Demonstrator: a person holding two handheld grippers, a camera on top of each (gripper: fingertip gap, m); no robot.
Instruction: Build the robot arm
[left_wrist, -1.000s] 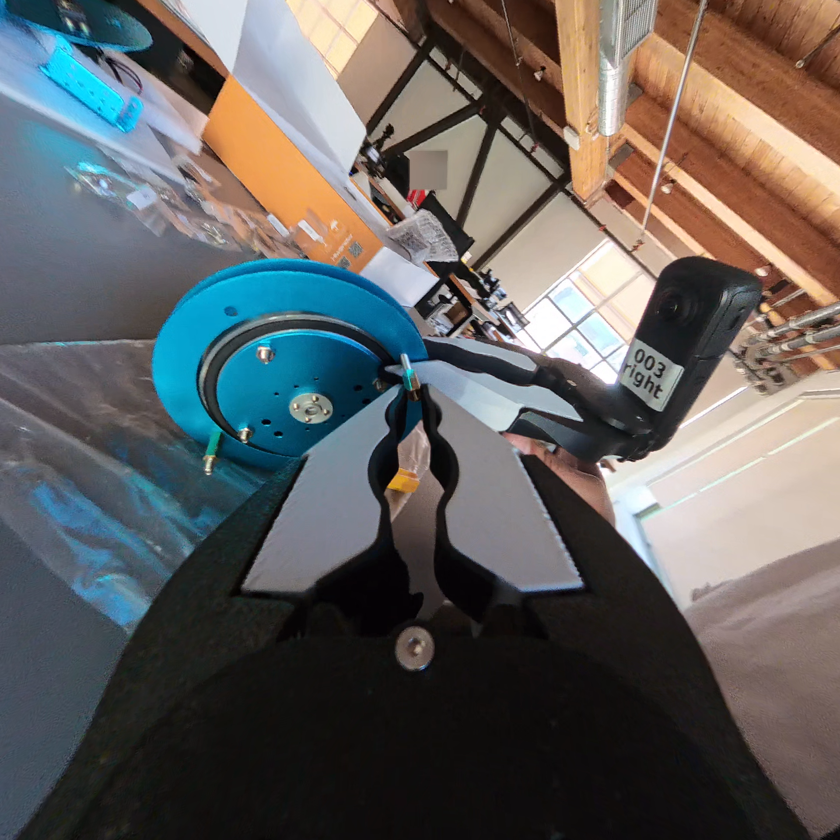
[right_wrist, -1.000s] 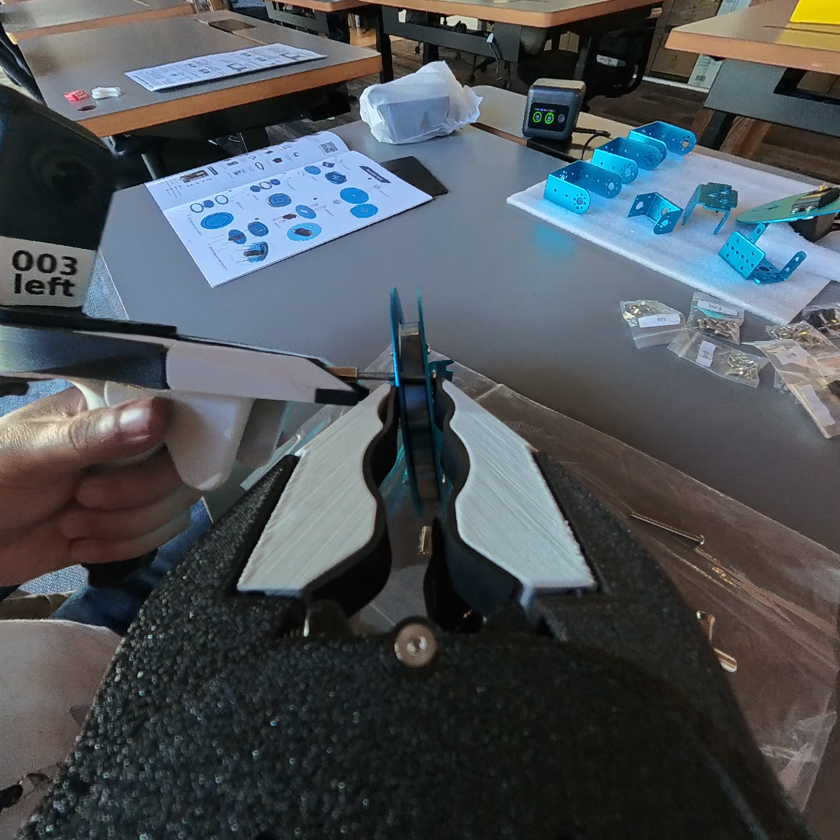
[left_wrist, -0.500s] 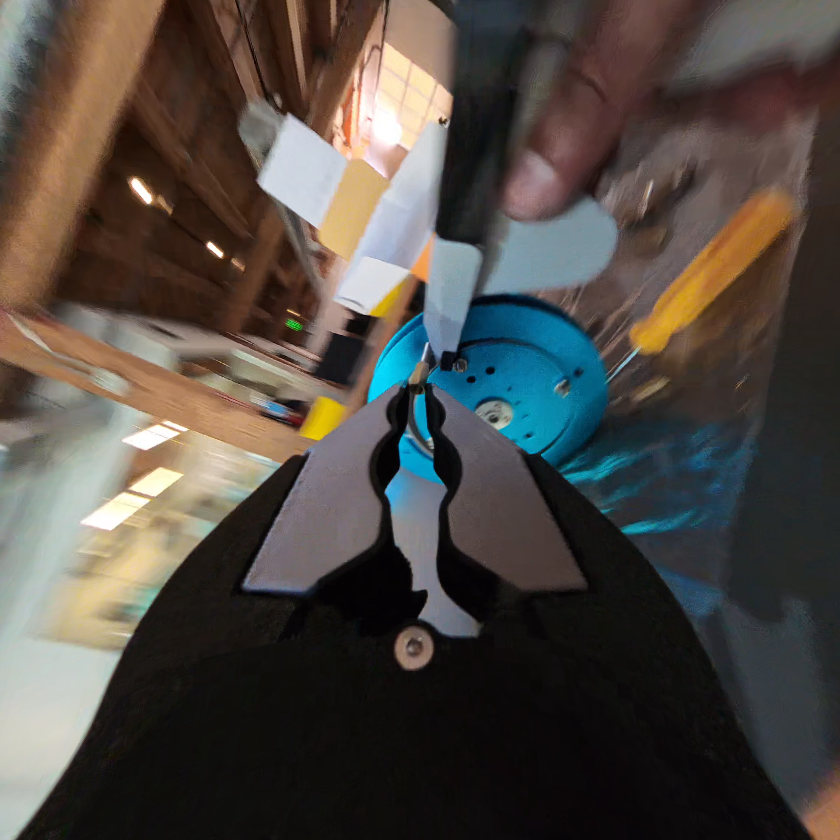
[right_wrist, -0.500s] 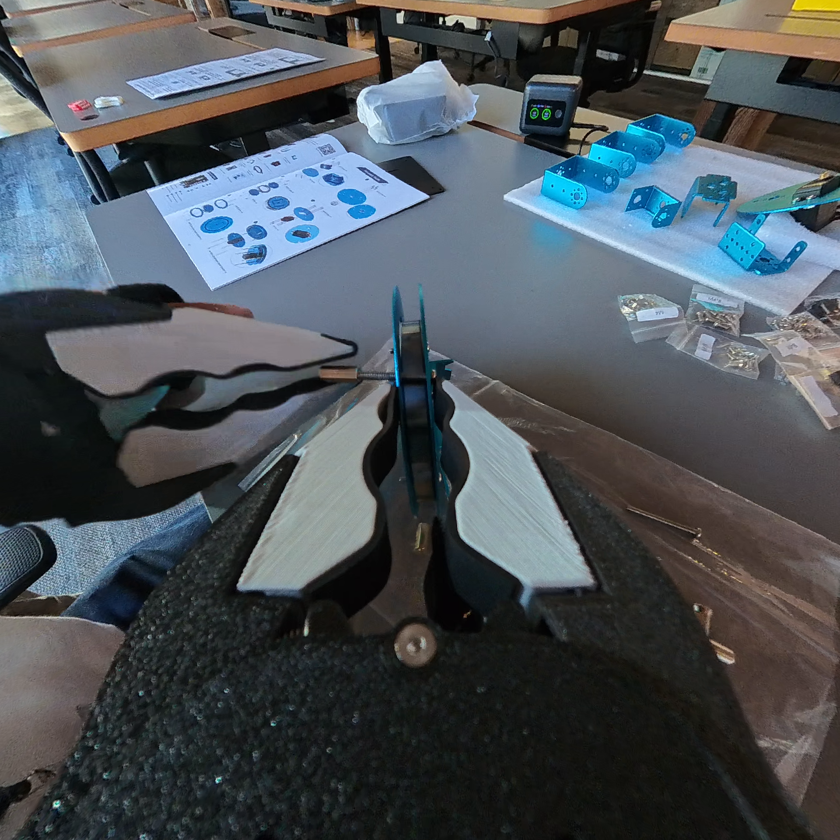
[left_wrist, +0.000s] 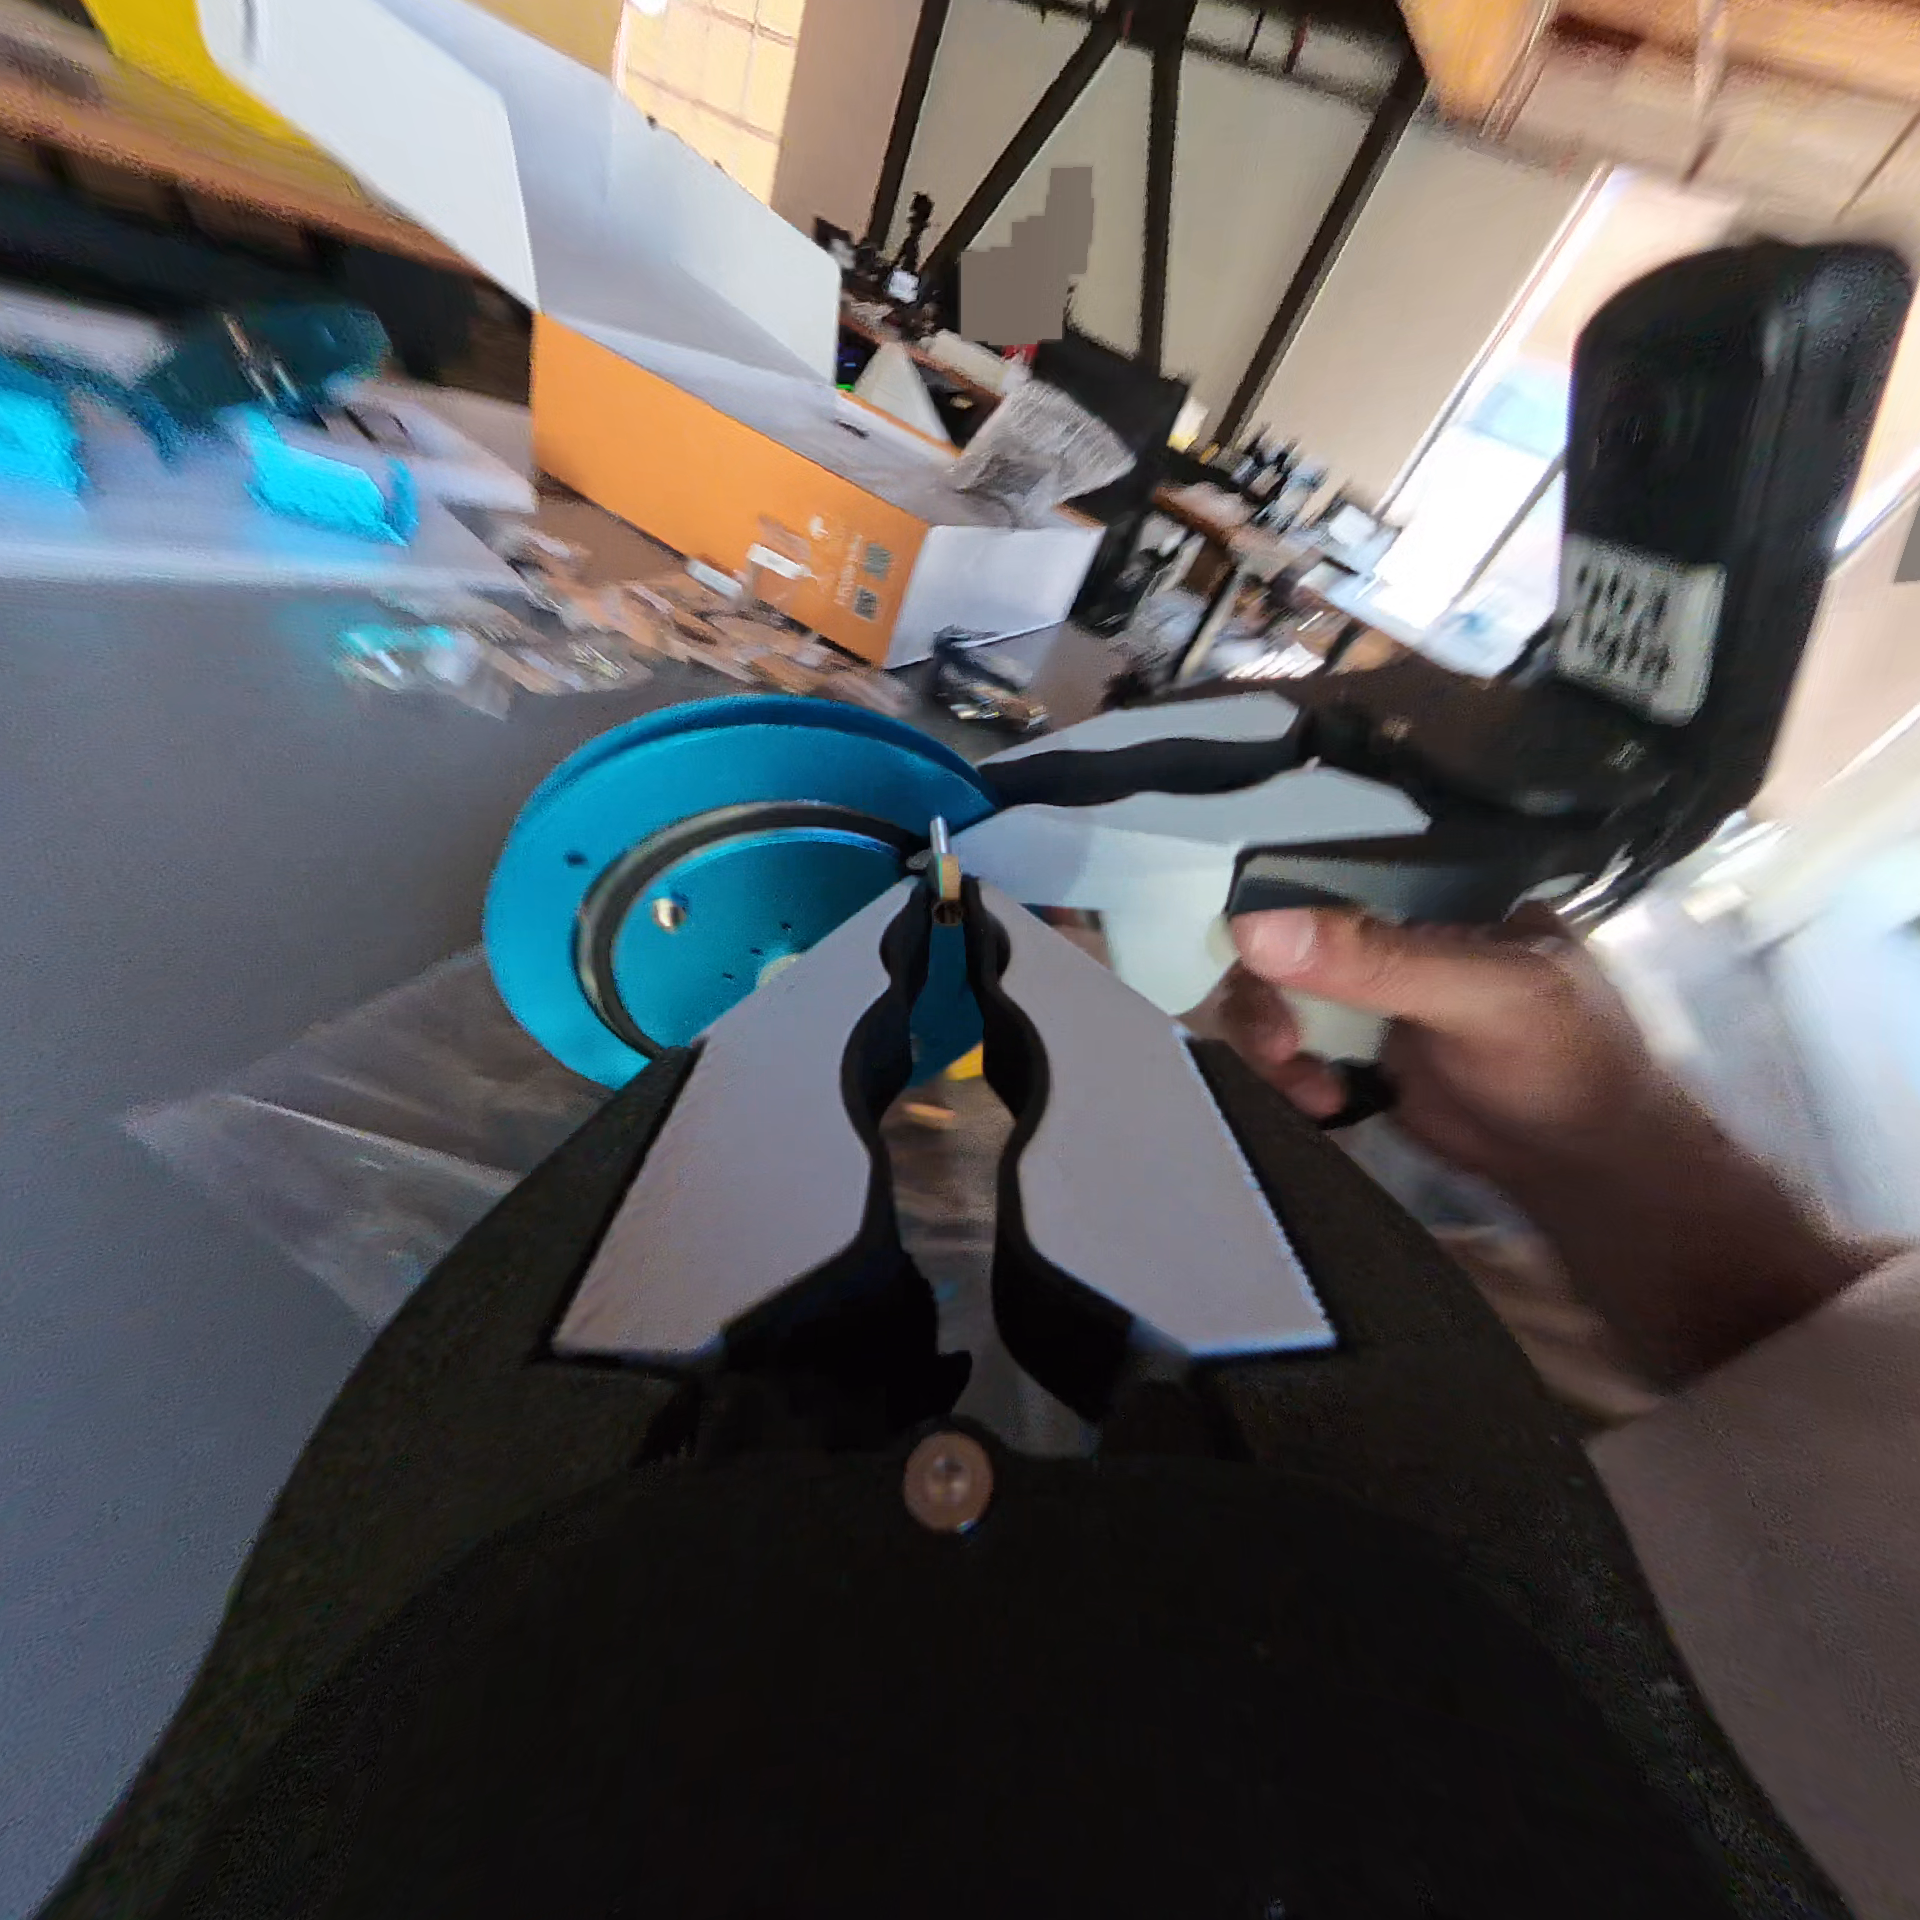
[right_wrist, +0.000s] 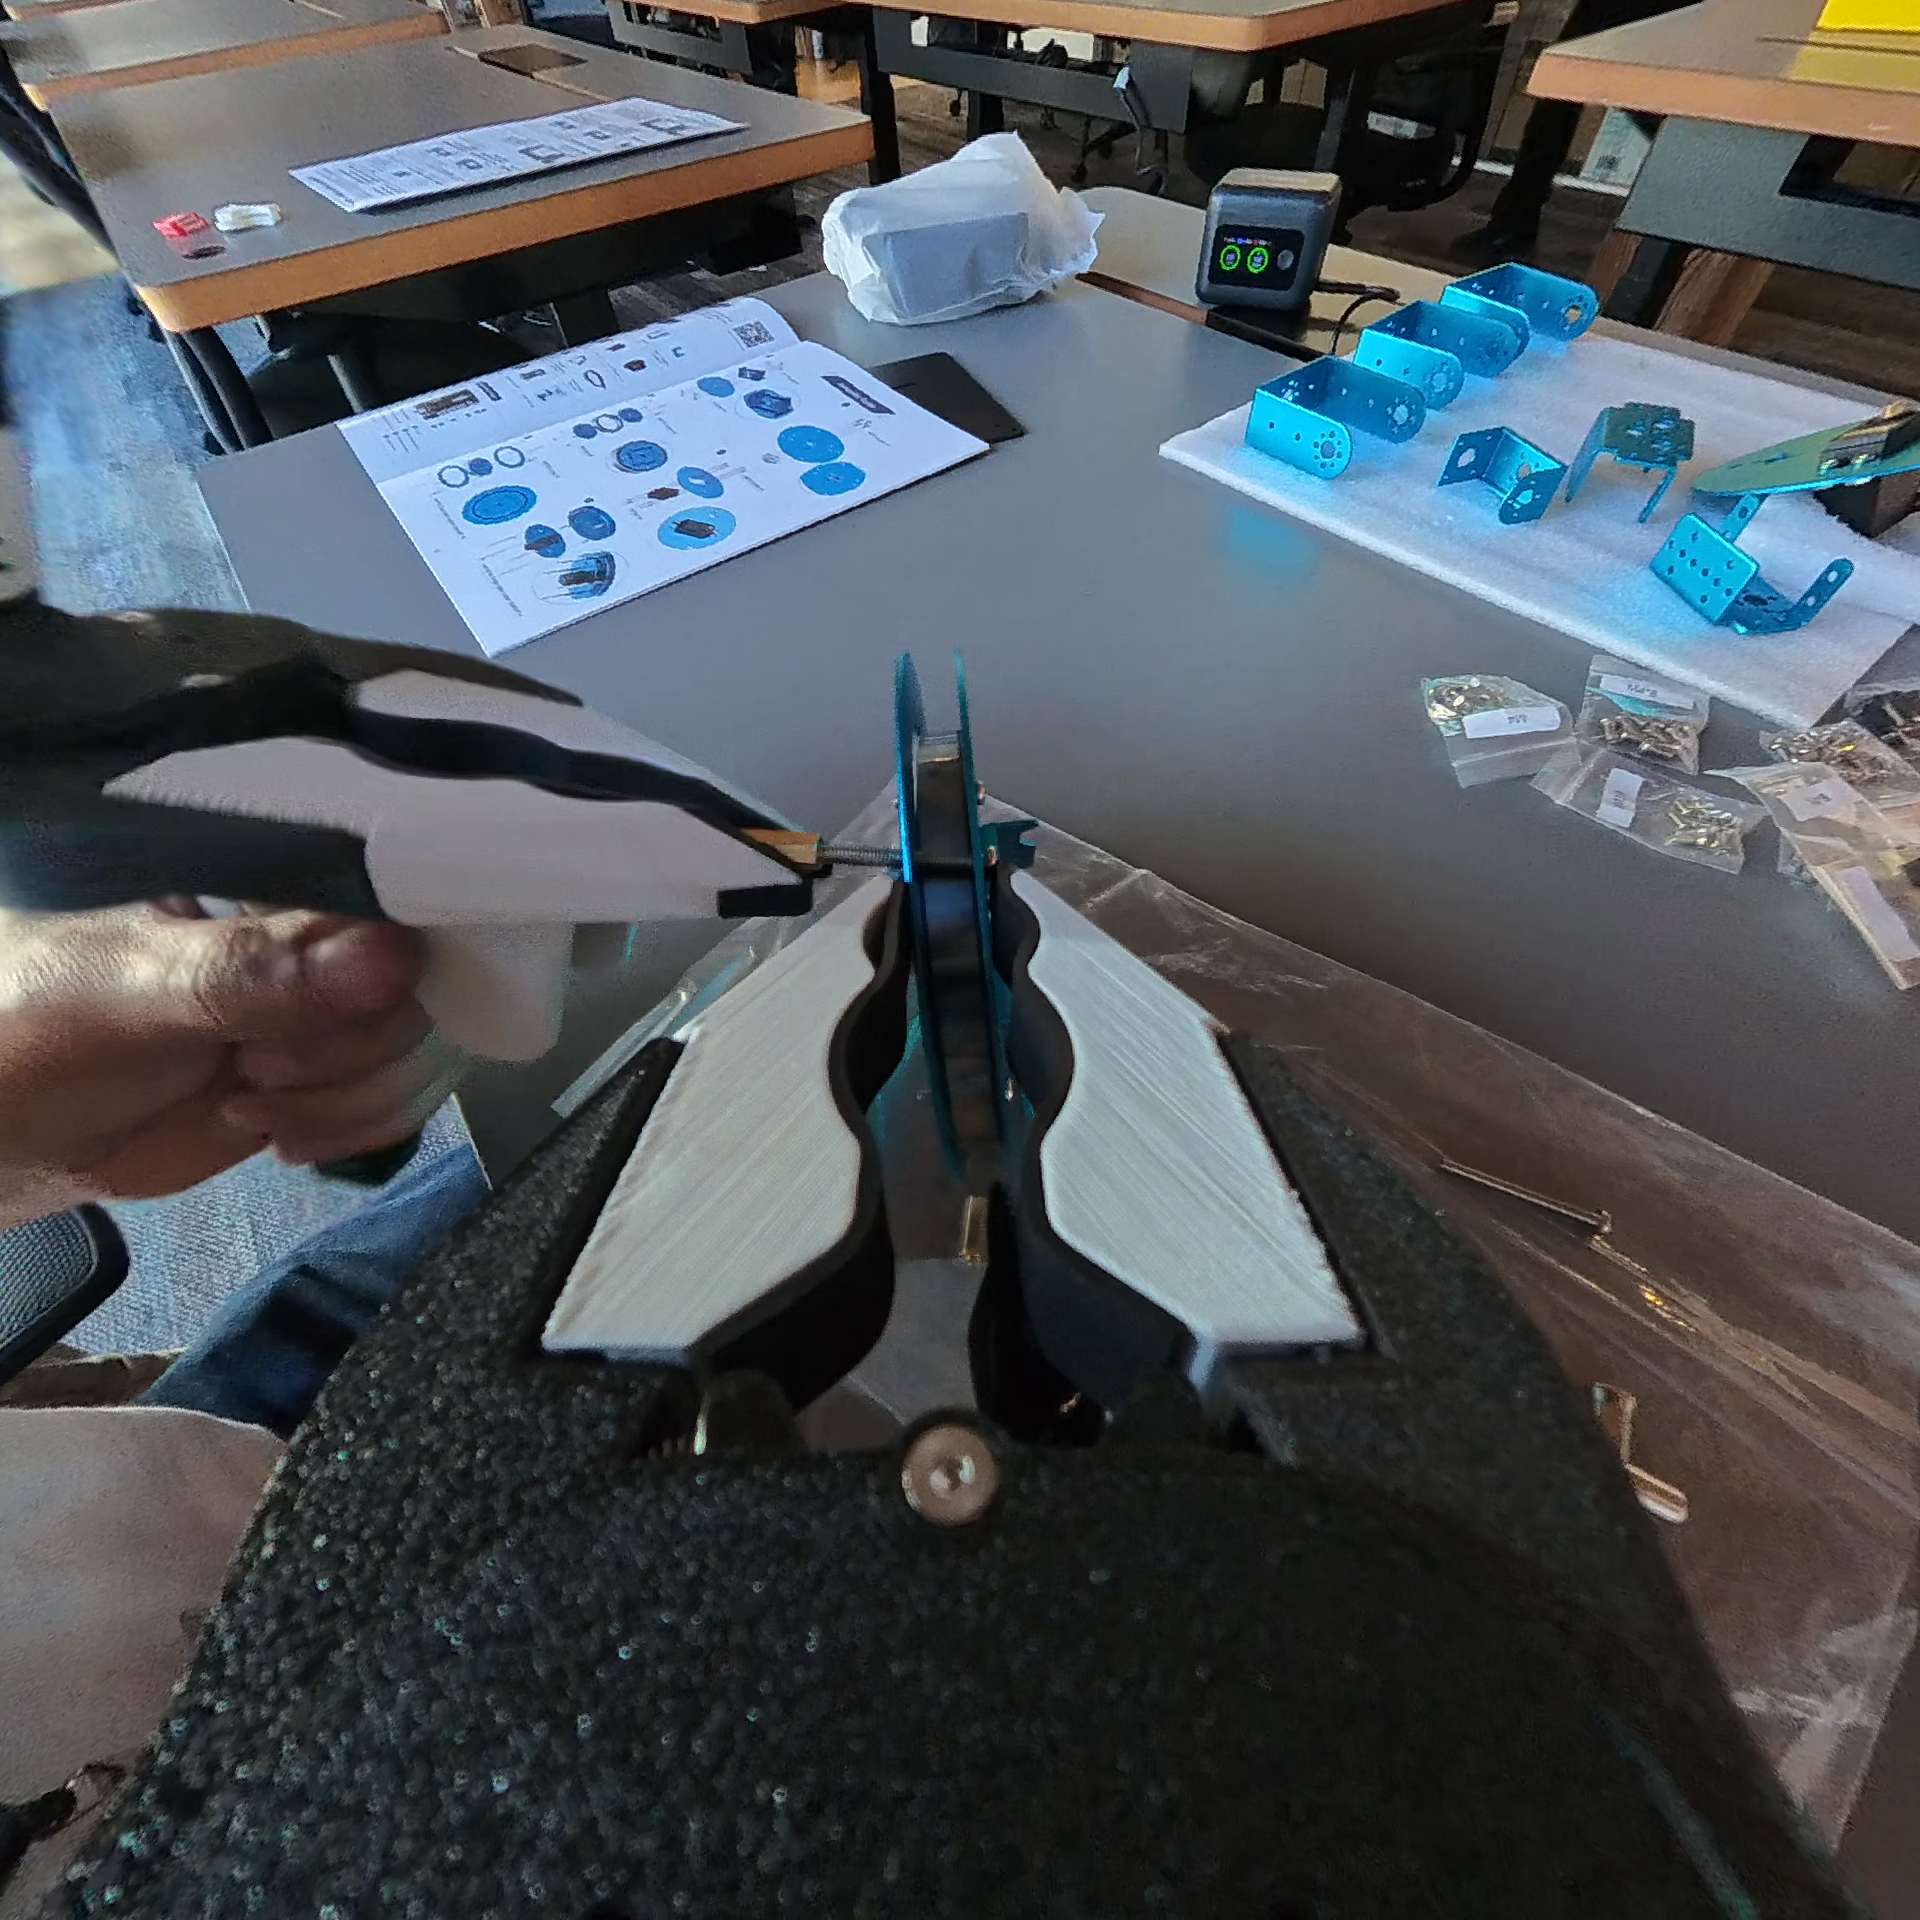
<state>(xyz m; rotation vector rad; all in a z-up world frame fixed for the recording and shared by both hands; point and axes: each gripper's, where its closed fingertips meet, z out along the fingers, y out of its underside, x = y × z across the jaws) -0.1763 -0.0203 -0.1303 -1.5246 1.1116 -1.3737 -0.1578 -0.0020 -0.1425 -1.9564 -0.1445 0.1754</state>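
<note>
My right gripper (right_wrist: 940, 904) is shut on a blue disc assembly (right_wrist: 933, 748), two blue discs with a black ring between them, held upright on edge over a clear plastic sheet (right_wrist: 1455, 1143). My left gripper (left_wrist: 943, 896) is shut on a small brass standoff (left_wrist: 945, 883) at the disc's face (left_wrist: 707, 831). In the right wrist view the left gripper (right_wrist: 795, 868) comes in from the left, and the standoff (right_wrist: 788, 844) has its threaded end (right_wrist: 862, 854) against the disc. The right gripper (left_wrist: 997, 821) also shows in the left wrist view, with a hand (left_wrist: 1455, 1060) on its handle.
On the grey table (right_wrist: 1143, 644) lie an open instruction booklet (right_wrist: 644, 457), a white foam sheet (right_wrist: 1403, 520) with several blue brackets (right_wrist: 1330, 416), small bags of screws (right_wrist: 1621, 748), a white wrapped bundle (right_wrist: 956, 234) and a black device with a screen (right_wrist: 1262, 249). An orange and white box (left_wrist: 727, 488) stands beyond.
My left gripper rolled sharply around the standoff half a second ago and has rolled back, still shut on it. My right gripper and the disc have stayed still.
</note>
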